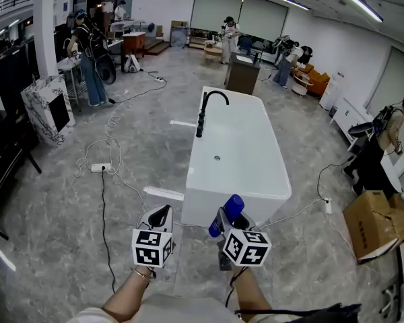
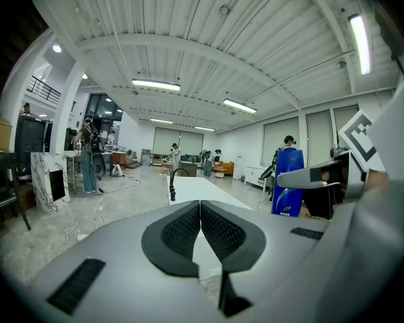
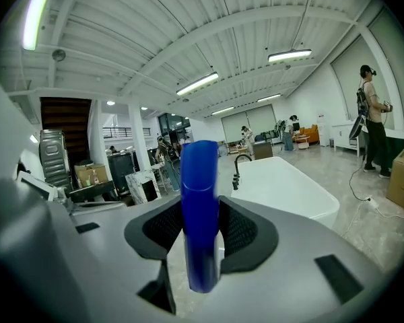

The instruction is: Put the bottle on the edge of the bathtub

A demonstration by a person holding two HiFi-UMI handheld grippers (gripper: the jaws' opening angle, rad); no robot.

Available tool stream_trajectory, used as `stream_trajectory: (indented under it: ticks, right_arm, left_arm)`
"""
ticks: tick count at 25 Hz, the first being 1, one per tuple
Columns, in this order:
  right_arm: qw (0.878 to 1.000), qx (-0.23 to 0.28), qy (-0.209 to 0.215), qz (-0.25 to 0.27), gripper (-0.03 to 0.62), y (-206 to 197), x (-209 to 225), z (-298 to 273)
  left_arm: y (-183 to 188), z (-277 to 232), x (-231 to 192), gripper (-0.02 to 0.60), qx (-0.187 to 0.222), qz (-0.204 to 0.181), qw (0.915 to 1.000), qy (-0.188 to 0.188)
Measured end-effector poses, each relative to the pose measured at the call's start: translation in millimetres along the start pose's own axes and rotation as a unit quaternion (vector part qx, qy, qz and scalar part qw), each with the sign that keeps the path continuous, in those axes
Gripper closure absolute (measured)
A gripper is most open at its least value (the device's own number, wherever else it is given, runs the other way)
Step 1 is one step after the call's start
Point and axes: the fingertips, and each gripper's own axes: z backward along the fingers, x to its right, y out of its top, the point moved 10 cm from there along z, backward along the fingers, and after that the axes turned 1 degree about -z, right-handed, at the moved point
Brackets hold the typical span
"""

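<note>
A white bathtub (image 1: 256, 180) with a black faucet (image 1: 203, 113) stands on the grey floor just ahead of both grippers. My right gripper (image 1: 227, 222) is shut on a blue bottle (image 1: 227, 214), held upright near the tub's near end. In the right gripper view the blue bottle (image 3: 200, 207) stands between the black pads (image 3: 241, 231), with the bathtub (image 3: 283, 184) behind it. My left gripper (image 1: 159, 215) hangs to the left of the tub's near corner. In the left gripper view the left gripper (image 2: 200, 210) is shut with nothing in it, and the bottle (image 2: 287, 180) shows to the right.
Cables and a power strip (image 1: 99, 167) lie on the floor left of the tub. A white plank (image 1: 163, 193) lies by its near left corner. An open cardboard box (image 1: 377, 224) sits at the right. A marble-patterned cabinet (image 1: 47, 106) and several people stand farther off.
</note>
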Motion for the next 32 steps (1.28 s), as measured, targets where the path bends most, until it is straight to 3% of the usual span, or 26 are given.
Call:
stream_trajectory:
  ticks: [11, 32]
  right_arm:
    - [1.000, -0.003, 0.013, -0.002, 0.422, 11, 24, -33]
    - [0.999, -0.030, -0.013, -0.025, 0.422, -7, 45, -37]
  left_arm:
    - [1, -38, 0, 0.565, -0.008, 0.005, 0.9999, 0.013]
    - [-5, -57, 0, 0.565, -0.027, 0.008, 0.9995, 0.014]
